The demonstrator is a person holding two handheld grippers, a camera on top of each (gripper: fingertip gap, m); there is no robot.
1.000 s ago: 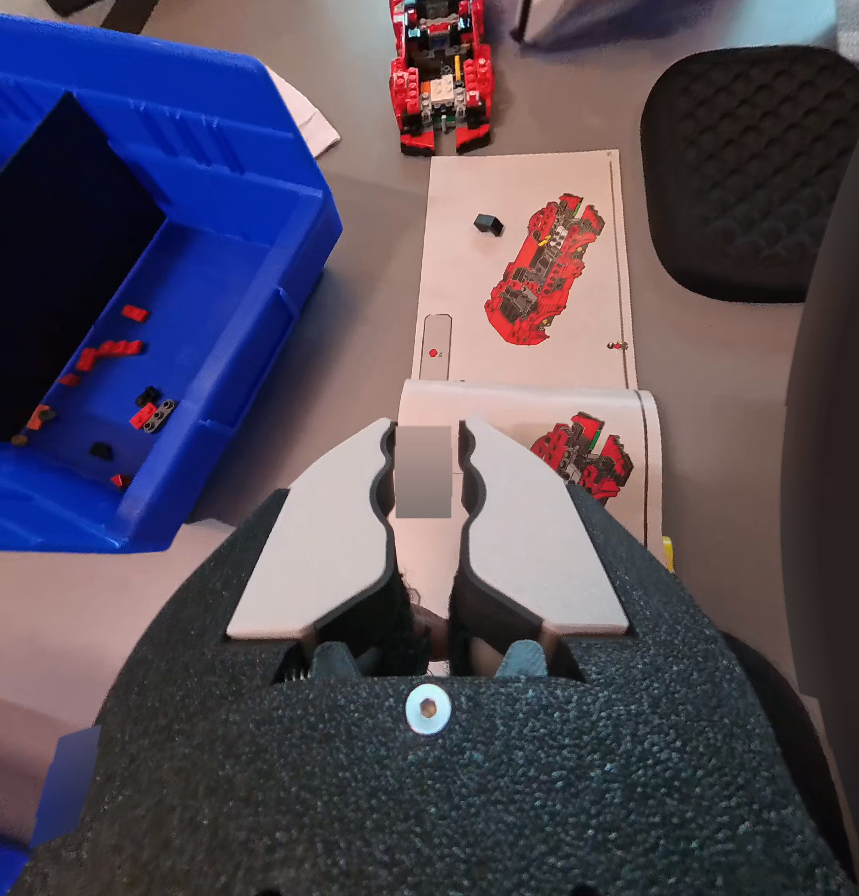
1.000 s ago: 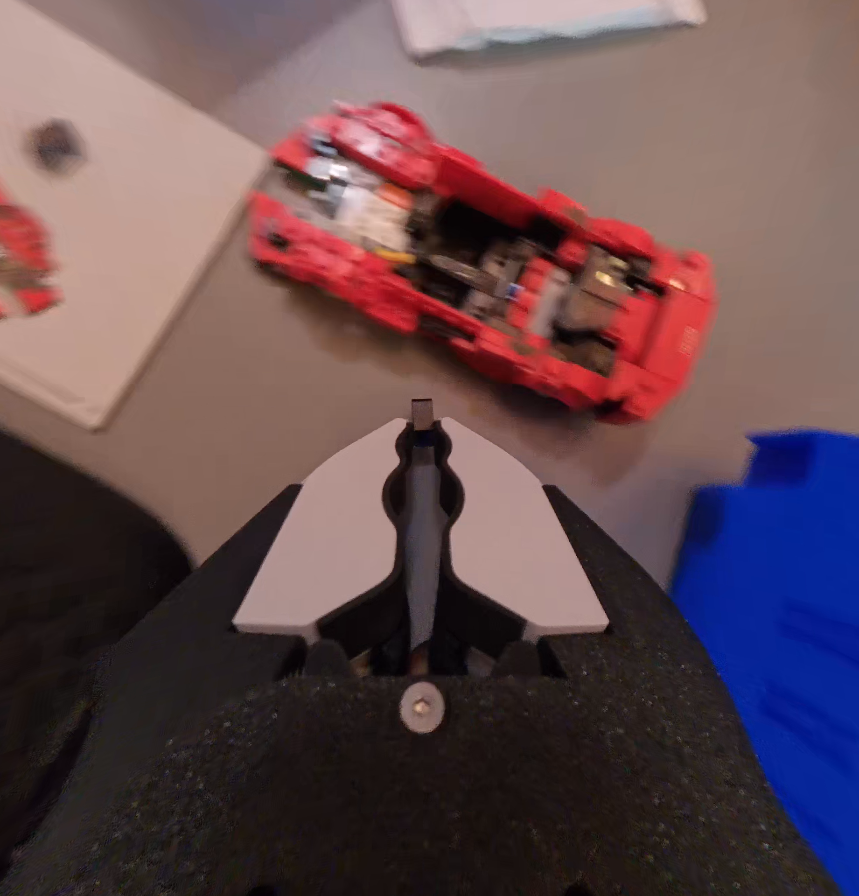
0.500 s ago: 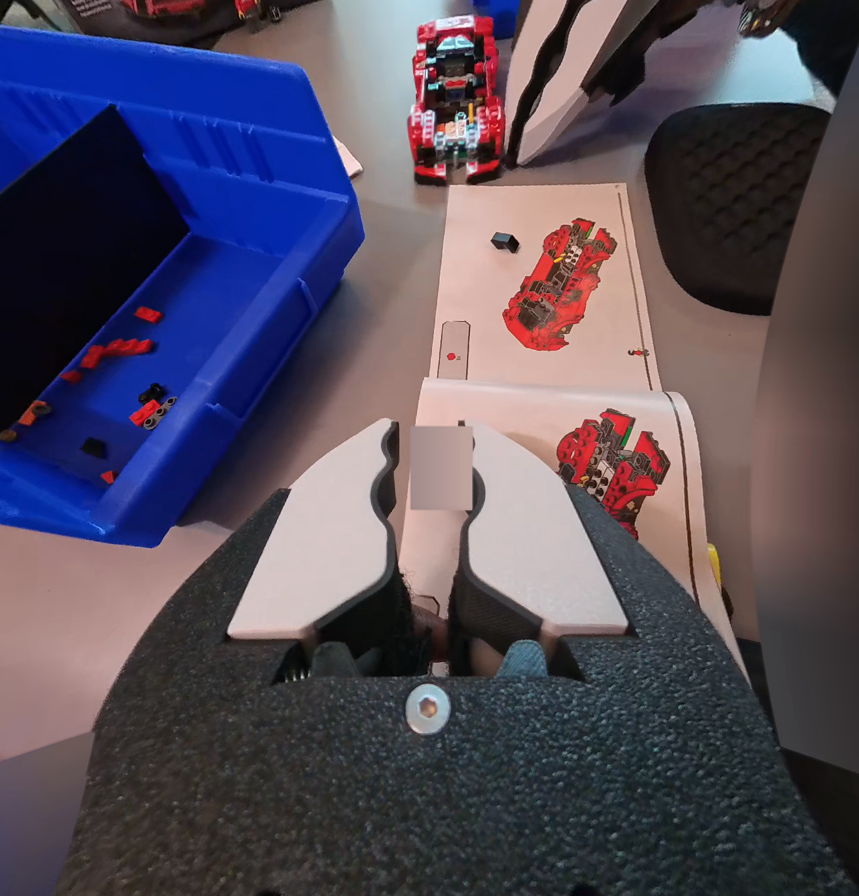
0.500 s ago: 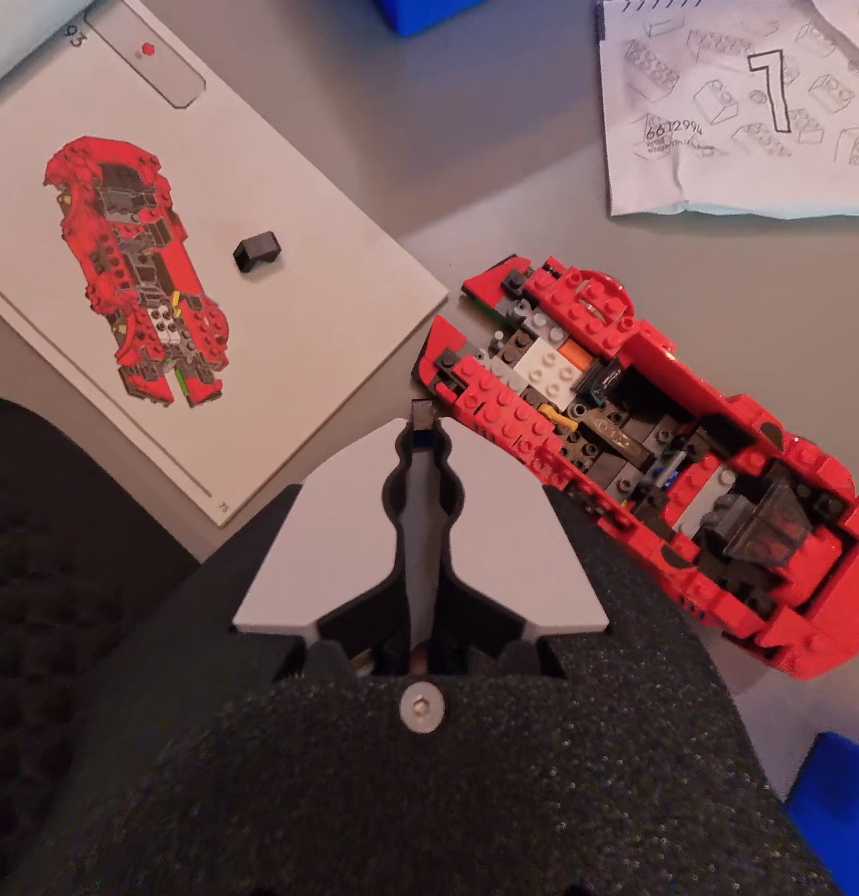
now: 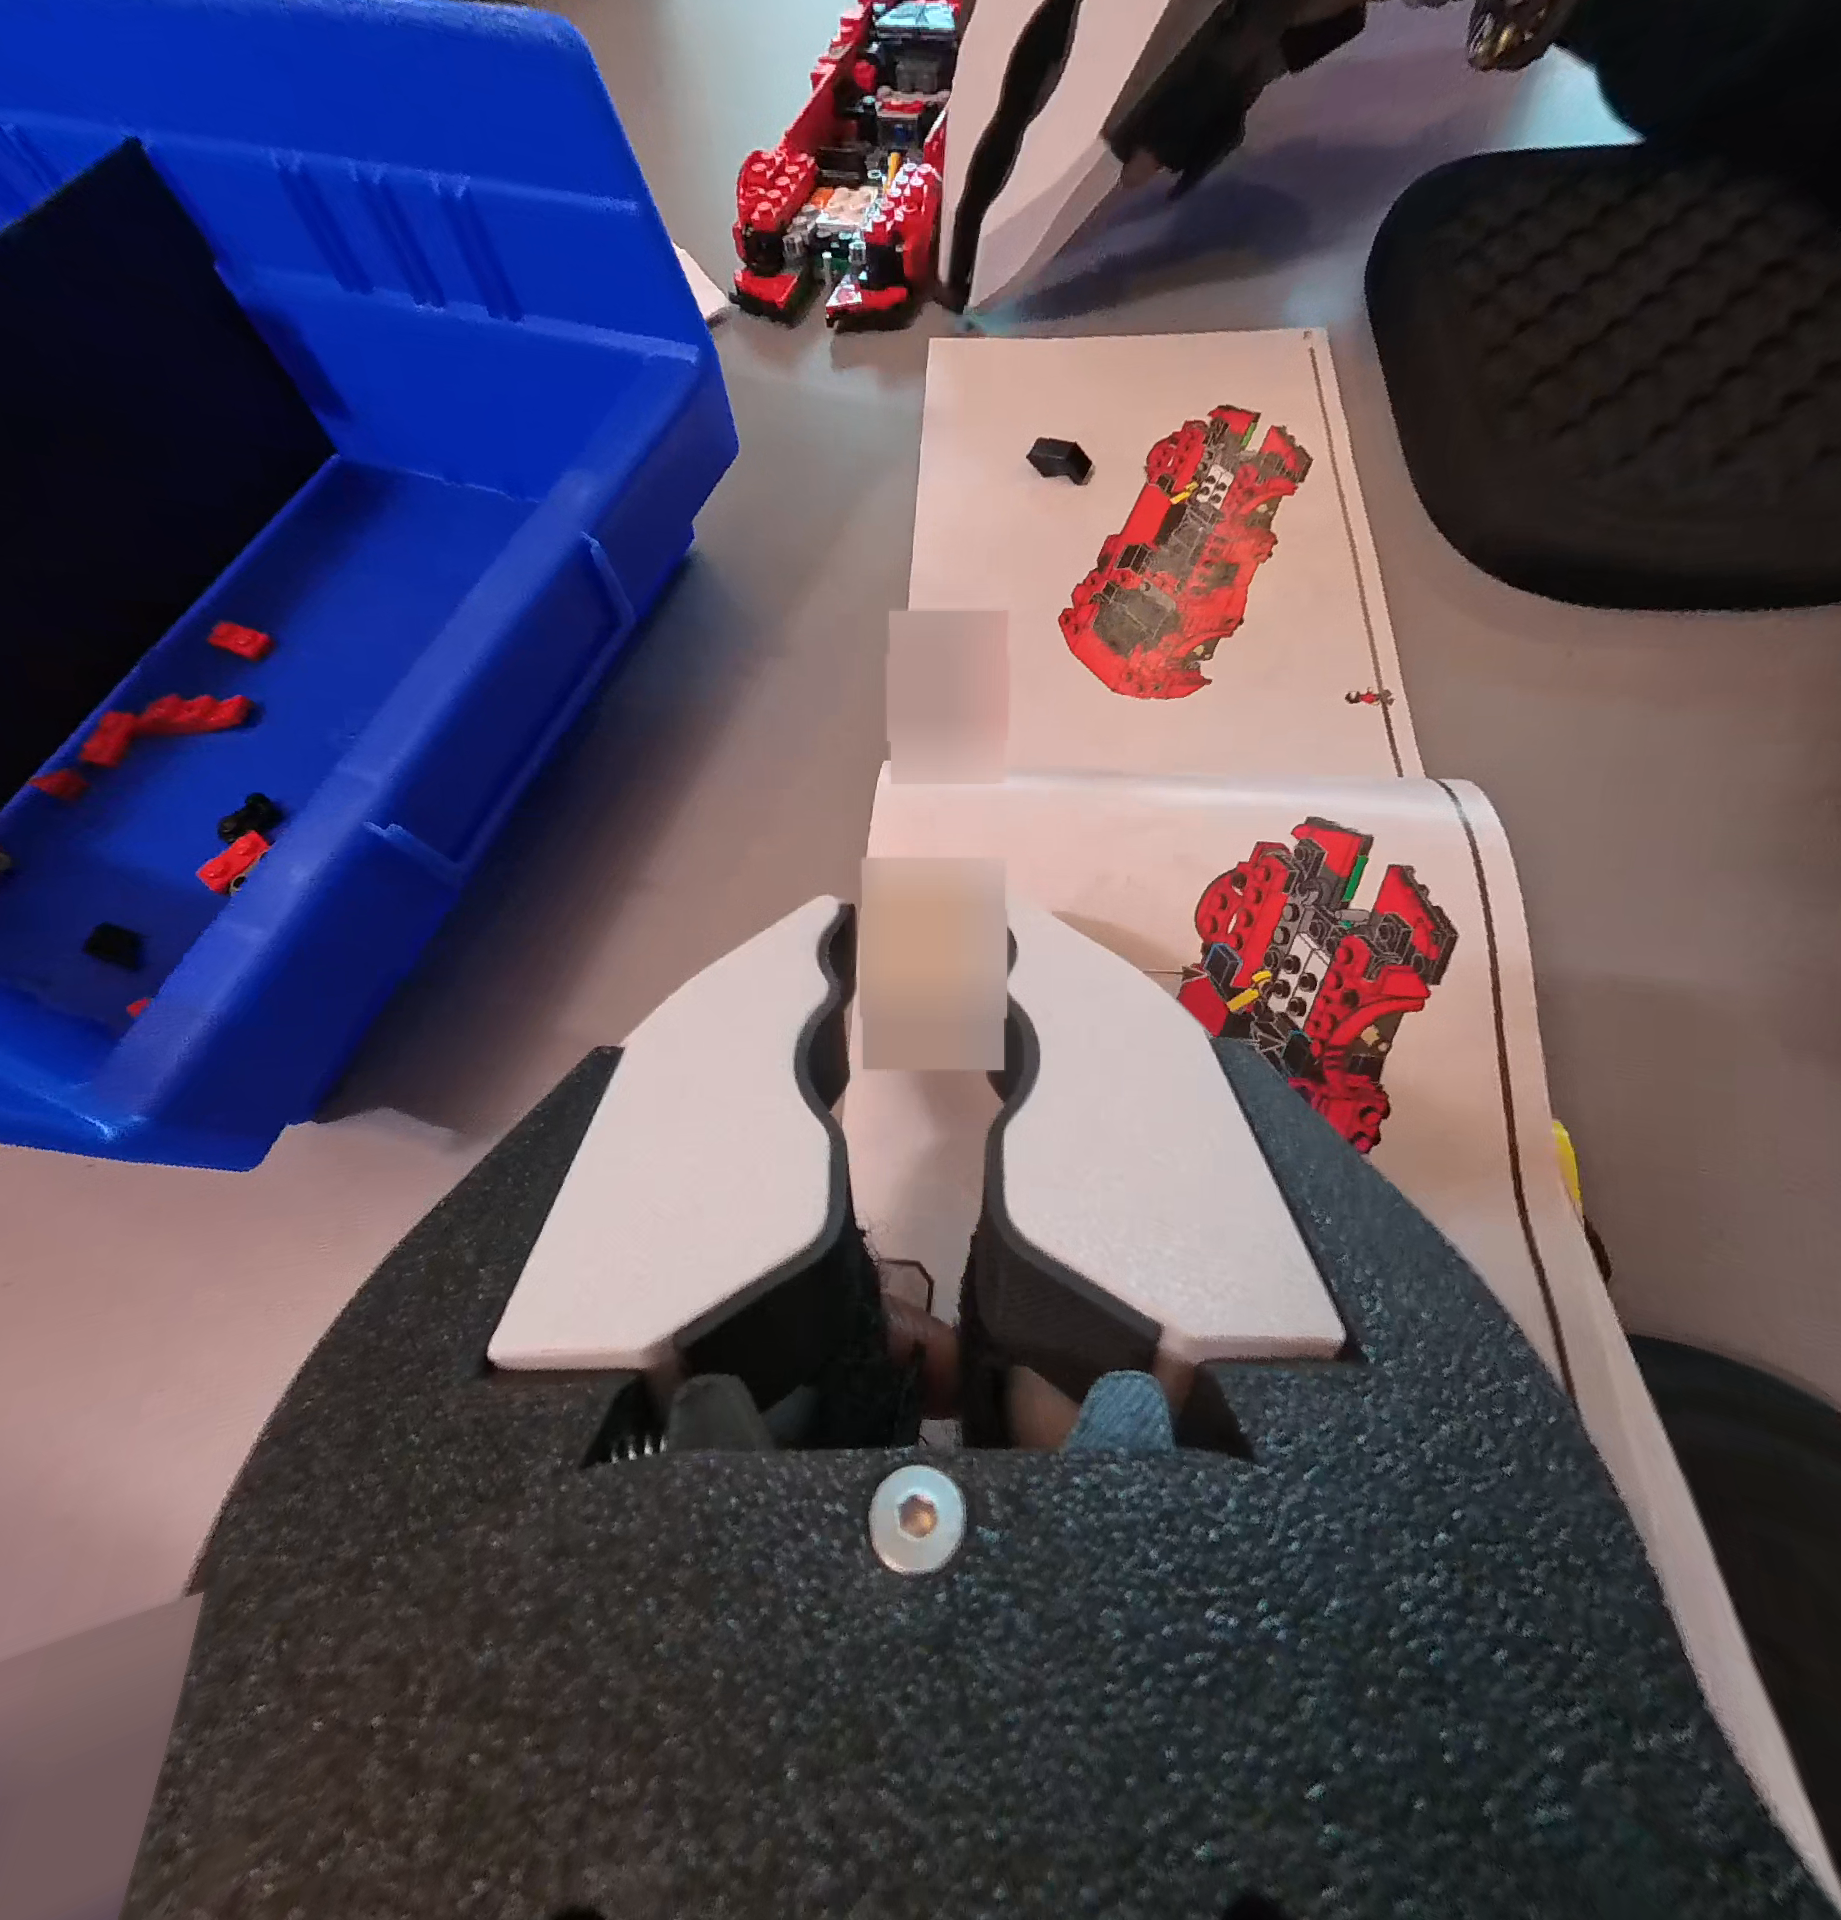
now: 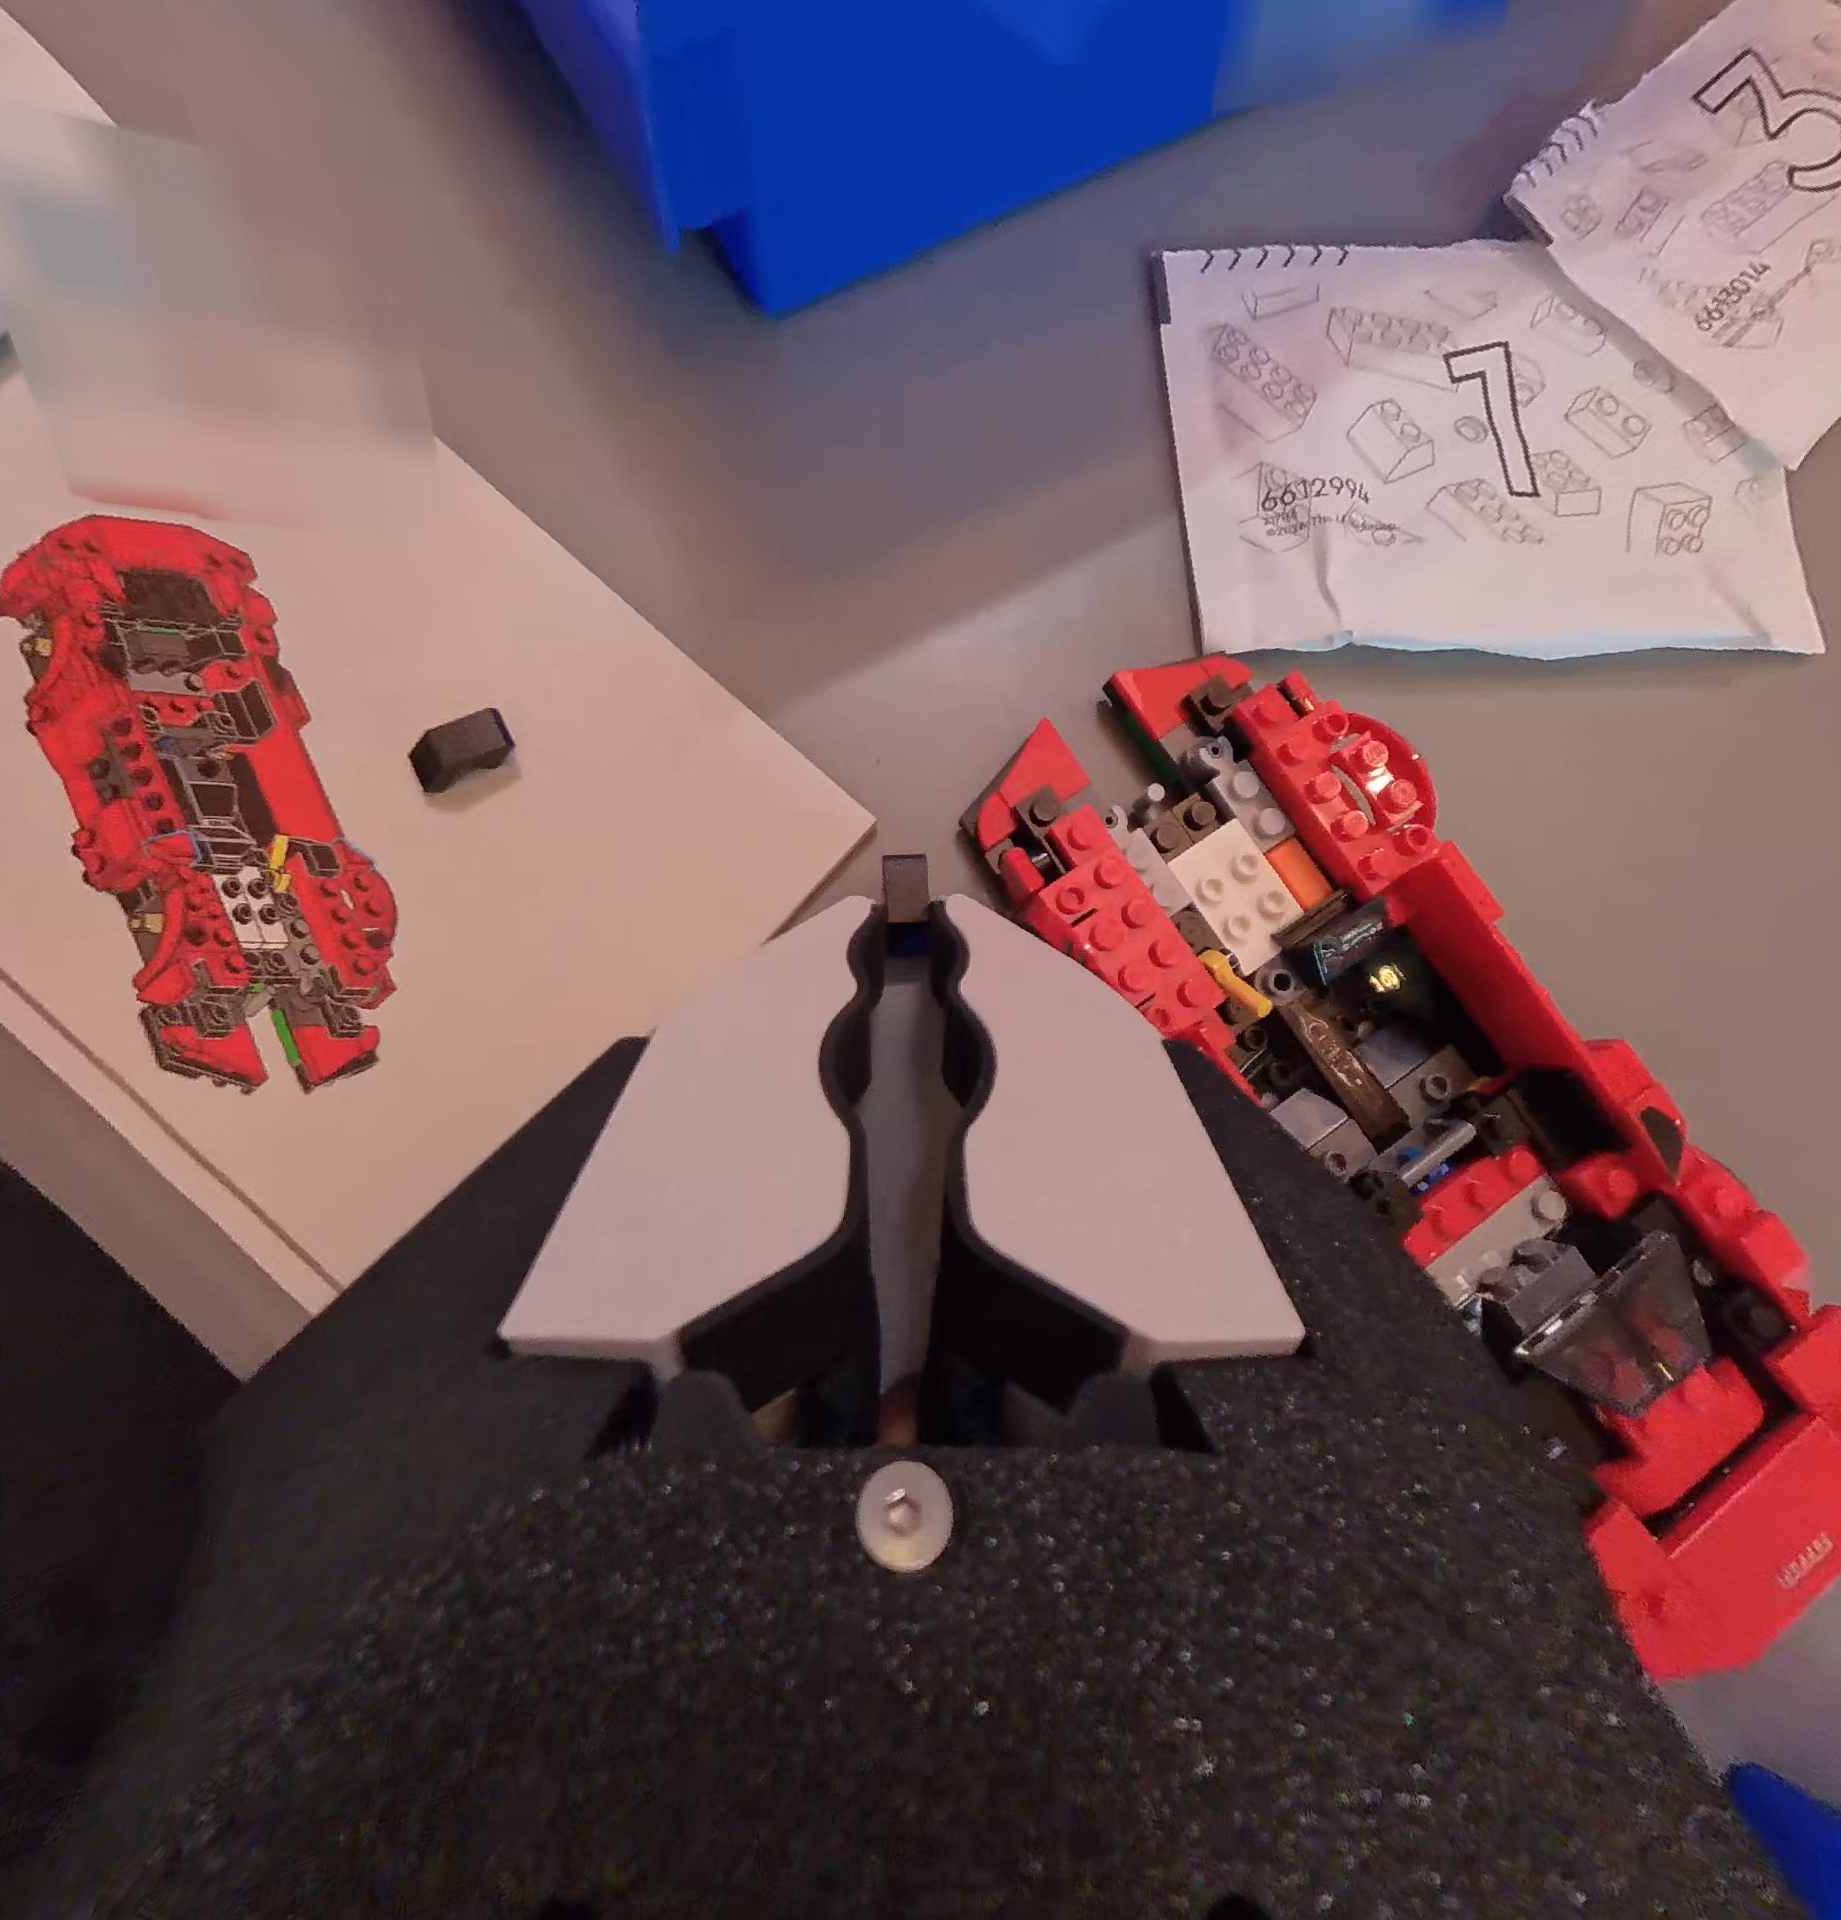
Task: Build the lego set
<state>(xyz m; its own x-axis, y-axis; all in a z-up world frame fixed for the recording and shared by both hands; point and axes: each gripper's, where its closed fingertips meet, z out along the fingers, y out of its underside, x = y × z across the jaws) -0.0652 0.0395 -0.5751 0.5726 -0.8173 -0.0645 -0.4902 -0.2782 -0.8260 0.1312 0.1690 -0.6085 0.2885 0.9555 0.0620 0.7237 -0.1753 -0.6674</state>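
1. Grey table point(image 6: 999, 540) is under all of it, and my red toy car point(image 6: 1415, 1091) lies on it, half built, with its top open.
2. My right gripper point(image 6: 905, 904) is pressed almost together and pinches a small dark brick point(image 6: 903, 883) at its tips.
3. That brick sits just beside the pointed end of the car, over the table, close to the corner of the open booklet point(image 6: 542, 831).
4. I see a little black piece point(image 6: 464, 743) lying loose on the booklet page, next to the picture of the red car.
5. My left gripper point(image 5: 931, 935) is spread apart and holds nothing. It hangs over the curled near page of the booklet point(image 5: 1155, 582).
6. From the left view I see the right gripper point(image 5: 983, 218) far off, tips down, just beside the car point(image 5: 854, 187).
7. Left of the booklet stands a blue bin point(image 5: 459, 520) with a few loose red and black bricks point(image 5: 178, 717) on its floor.
8. Two crumpled paper bags point(image 6: 1467, 447) lie past the car.
9. I see a black mesh seat point(image 5: 1643, 384) at the right edge of the table.
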